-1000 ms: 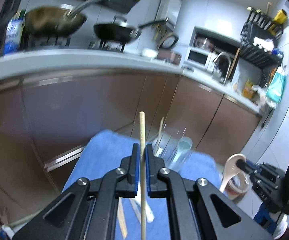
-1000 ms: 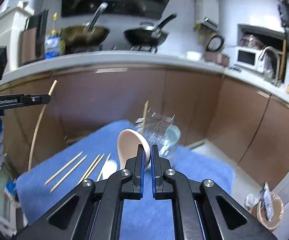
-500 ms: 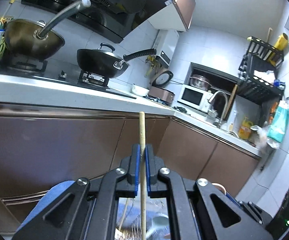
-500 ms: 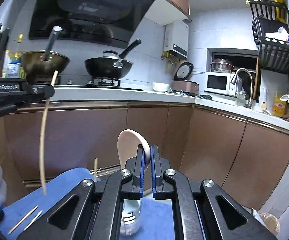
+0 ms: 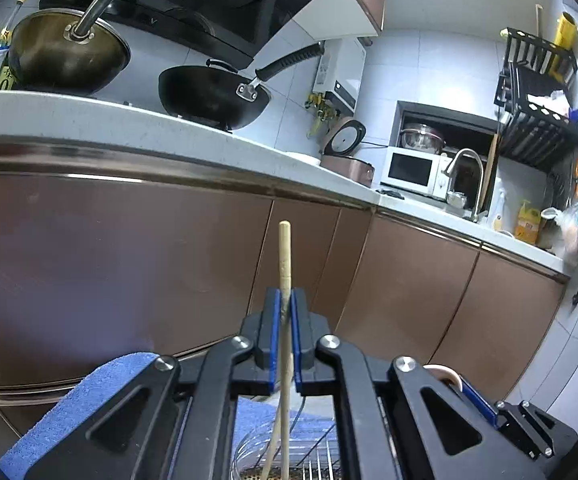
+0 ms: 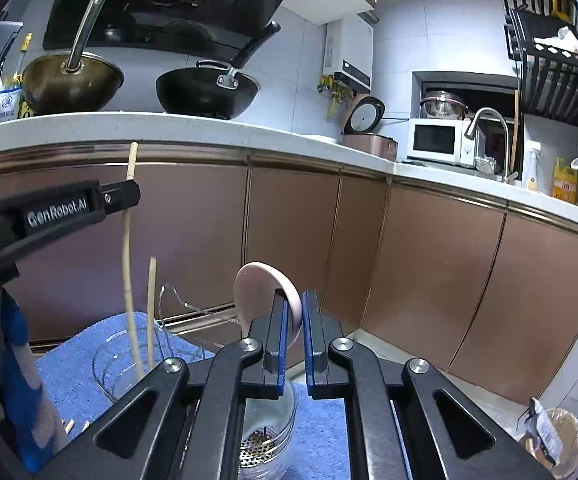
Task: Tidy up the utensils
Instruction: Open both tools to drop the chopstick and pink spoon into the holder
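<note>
A home kitchen. Beyond and above the claw runs a long white stone countertop (image 6: 193,128) over glossy copper-brown cabinet doors (image 6: 293,232). On it, up to the left, sit a brass-coloured wok (image 6: 71,84) and a black wok (image 6: 209,90) beneath a dark range hood (image 6: 169,4). To the upper right stand a white microwave (image 6: 441,140), a curved steel tap (image 6: 489,136) and a black wire wall rack (image 6: 549,48).

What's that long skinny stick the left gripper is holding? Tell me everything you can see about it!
It is a thin, pale wooden chopstick, round and smooth, looking like bamboo. The left gripper is shut on it, its blue pads pinching the stick near the upper end. It stands almost upright, its blunt top poking above the gripper. Its lower part reaches down into a clear plastic utensil holder on a blue towel, next to a second chopstick already standing there. The bend is likely the fisheye lens.
</note>
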Tool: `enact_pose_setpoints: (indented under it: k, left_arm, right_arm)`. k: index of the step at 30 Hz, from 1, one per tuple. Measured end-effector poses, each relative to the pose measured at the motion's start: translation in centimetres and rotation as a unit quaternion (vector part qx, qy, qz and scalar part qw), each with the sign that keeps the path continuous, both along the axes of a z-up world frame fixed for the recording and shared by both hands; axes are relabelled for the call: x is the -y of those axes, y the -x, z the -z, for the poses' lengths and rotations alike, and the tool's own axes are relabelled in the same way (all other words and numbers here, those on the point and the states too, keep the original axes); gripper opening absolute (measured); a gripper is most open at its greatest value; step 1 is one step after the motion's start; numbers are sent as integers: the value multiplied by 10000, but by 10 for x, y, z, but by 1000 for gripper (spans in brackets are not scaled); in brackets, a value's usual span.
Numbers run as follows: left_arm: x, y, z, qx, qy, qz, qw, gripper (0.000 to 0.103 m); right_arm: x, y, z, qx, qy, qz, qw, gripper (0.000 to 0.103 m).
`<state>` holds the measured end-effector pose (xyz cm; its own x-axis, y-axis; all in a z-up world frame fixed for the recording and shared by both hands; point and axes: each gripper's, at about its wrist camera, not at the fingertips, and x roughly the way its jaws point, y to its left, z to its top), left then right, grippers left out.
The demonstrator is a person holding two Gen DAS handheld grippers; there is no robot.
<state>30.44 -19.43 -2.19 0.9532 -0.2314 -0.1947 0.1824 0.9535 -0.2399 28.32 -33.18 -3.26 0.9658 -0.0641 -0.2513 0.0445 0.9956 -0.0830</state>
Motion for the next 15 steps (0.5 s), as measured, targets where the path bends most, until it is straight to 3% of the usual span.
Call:
enact_pose_setpoints:
  k: [2,6,15]
  left_arm:
    - [-1,3,4,-8,-18,-23,10000,6]
    - [-7,14,2,-43,25,-1,10000,7]
    - [-25,53,-20,-25,-130,-50,9999,24]
  right_arm:
    - [1,2,4,-7,-91,-80,9999,8]
    - [3,11,7,-57,-237,-195,9995,23]
    - [7,43,-8,-46,-391,-142,9991,26]
